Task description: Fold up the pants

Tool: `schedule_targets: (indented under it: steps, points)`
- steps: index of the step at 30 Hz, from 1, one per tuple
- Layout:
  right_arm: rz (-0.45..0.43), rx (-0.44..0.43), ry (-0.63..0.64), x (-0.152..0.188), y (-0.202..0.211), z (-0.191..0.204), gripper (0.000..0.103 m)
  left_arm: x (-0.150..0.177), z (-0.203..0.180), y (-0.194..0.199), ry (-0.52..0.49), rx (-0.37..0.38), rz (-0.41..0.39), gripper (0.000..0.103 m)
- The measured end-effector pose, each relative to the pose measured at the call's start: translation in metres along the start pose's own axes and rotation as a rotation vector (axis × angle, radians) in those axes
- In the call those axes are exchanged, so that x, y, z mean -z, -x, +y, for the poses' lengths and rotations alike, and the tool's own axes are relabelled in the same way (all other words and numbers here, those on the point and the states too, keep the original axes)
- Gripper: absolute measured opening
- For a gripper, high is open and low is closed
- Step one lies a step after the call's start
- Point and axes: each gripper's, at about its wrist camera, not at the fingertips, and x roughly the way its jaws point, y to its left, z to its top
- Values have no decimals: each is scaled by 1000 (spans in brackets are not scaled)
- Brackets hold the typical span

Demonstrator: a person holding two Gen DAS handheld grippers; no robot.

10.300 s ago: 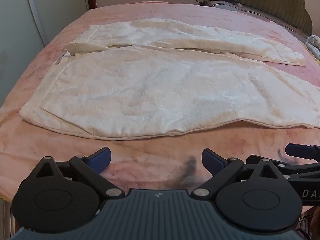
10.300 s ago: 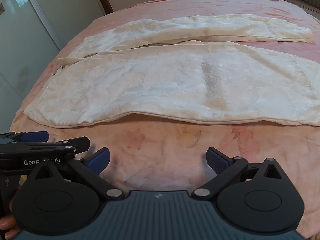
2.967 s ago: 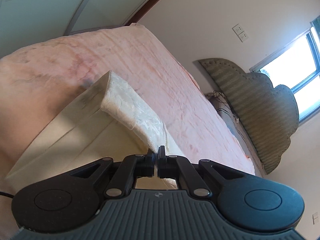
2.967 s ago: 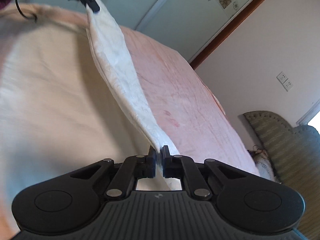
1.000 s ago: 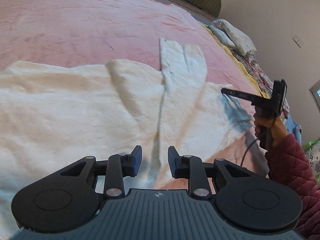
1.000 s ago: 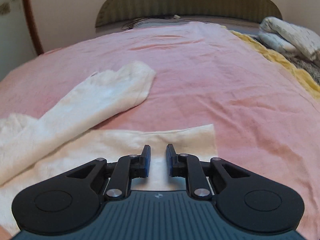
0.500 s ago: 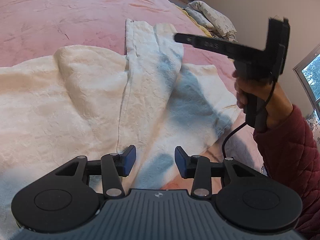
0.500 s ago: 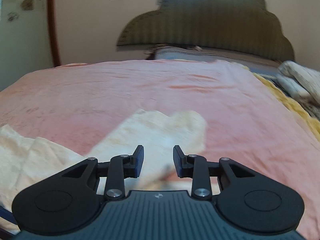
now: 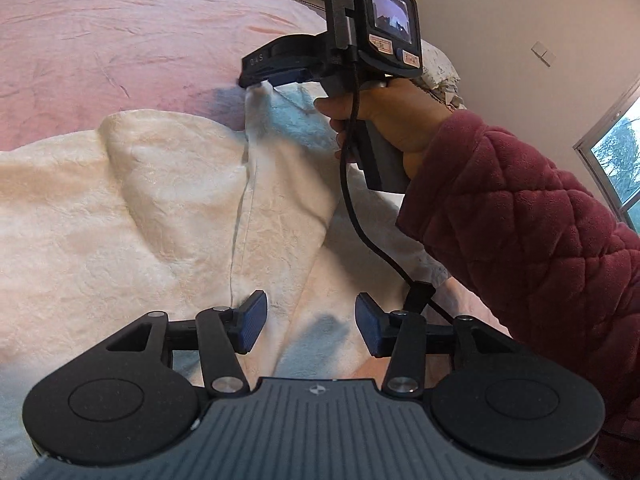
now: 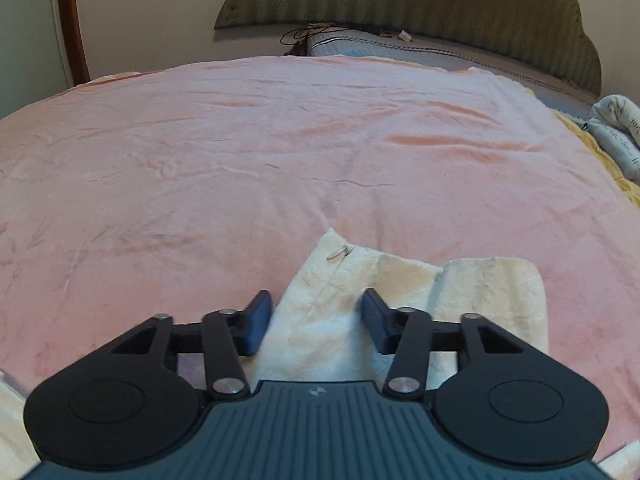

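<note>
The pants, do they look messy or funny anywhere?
Yes. The white pants lie rumpled on the pink blanket, with a raised ridge on the left and one leg end bunched crookedly at the far edge. Nothing looks torn or spilled.

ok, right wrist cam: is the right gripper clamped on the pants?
No. The right gripper has its blue pads apart, with the white pants lying loose on the pink blanket between and beyond them.

The pants [image 9: 132, 216] were of cream cloth, soft and crinkled. The bed cover [image 10: 248, 140] was pink, matt and slightly fuzzy. The left gripper [image 9: 308, 322] was of matt black plastic with ribbed blue pads [image 9: 252, 320]. The sleeve [image 9: 532, 216] was quilted fleece.
</note>
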Motion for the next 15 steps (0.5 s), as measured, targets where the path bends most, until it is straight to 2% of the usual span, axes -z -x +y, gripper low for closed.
schedule_targets:
  steps: [3,7,10,15]
  points:
    - [-41,-23,-69,4,11,-13,12,-1,1,4,1,-20,-16,54]
    - [-141,-109,-275,20,46,-54,10,0,-1,8,-9,-46,-33,57]
    - [-205,-161,-408,48,82,-90,10,-1,-5,7,-28,-67,-30,58]
    - [-216,-191,-561,106,119,-139,10,-4,-14,-2,-82,-114,-22,59]
